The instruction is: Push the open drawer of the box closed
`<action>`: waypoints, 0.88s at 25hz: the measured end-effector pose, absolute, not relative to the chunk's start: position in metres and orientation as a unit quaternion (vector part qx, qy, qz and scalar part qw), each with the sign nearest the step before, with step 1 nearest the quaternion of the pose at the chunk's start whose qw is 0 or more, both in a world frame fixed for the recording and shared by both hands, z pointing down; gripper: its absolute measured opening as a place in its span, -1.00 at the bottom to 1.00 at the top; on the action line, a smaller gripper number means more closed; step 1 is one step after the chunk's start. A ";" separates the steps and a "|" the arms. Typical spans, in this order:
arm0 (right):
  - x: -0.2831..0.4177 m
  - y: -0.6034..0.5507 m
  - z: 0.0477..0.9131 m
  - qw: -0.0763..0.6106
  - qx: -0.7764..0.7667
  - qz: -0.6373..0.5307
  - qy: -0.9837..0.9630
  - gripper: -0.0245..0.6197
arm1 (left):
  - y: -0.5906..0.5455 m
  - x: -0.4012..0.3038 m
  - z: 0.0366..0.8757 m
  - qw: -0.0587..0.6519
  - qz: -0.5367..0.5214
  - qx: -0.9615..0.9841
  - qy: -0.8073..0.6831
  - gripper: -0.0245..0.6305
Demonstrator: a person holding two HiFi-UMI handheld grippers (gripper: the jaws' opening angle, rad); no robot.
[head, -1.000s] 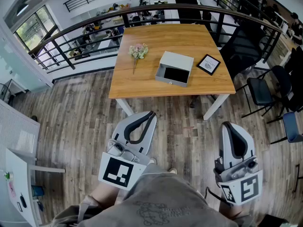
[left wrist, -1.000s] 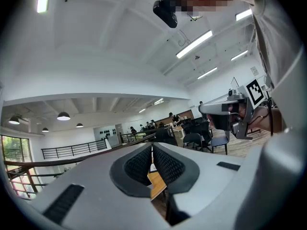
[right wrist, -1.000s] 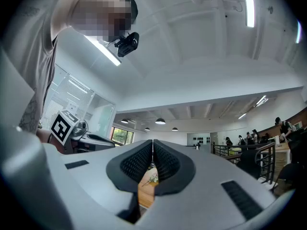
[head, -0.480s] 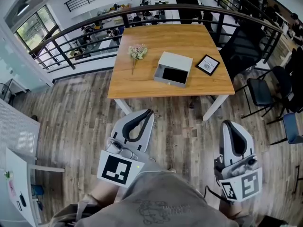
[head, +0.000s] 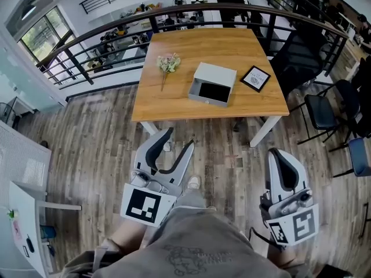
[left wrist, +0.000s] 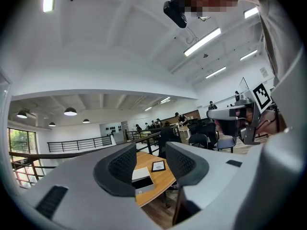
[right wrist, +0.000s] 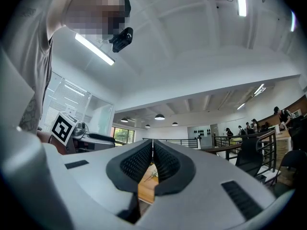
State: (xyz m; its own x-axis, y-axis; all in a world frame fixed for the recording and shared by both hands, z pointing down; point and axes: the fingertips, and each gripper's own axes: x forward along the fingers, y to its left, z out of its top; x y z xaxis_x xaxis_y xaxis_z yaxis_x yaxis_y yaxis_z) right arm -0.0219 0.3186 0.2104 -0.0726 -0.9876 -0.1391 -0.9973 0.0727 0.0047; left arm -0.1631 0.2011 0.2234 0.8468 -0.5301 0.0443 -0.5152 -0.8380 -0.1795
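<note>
The closing is judged not yet begun. The drawer [head: 213, 91] of the grey box [head: 217, 74] is seen pulled out, dark inside, near the front edge of the wooden bench [head: 232, 45]. Both grippers are held well apart from it, over the floor. The left gripper [head: 179, 138] is empty, its jaws opening. The right gripper [head: 278, 155] has its jaws pressed together on nothing.

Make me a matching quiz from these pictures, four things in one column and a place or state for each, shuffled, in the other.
1 drawer
2 flower sprig
3 black frame
4 right gripper

A jaws together
B left of the box in the head view
C pulled open
D right of the box in the head view

Pairs: 1-C, 2-B, 3-D, 4-A
</note>
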 end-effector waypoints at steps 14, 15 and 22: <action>0.012 0.234 0.256 0.005 -0.690 0.010 0.723 -0.82 | 0.120 -0.116 0.290 0.076 -0.119 -0.960 0.240 -0.32; 0.016 0.226 0.261 0.001 -0.691 0.006 0.723 -0.82 | 0.112 -0.110 0.296 0.072 -0.124 -0.961 0.236 -0.32; 0.041 0.158 0.284 -0.028 -0.697 -0.033 0.715 -0.81 | 0.049 -0.076 0.352 0.028 -0.184 -0.959 0.214 -0.32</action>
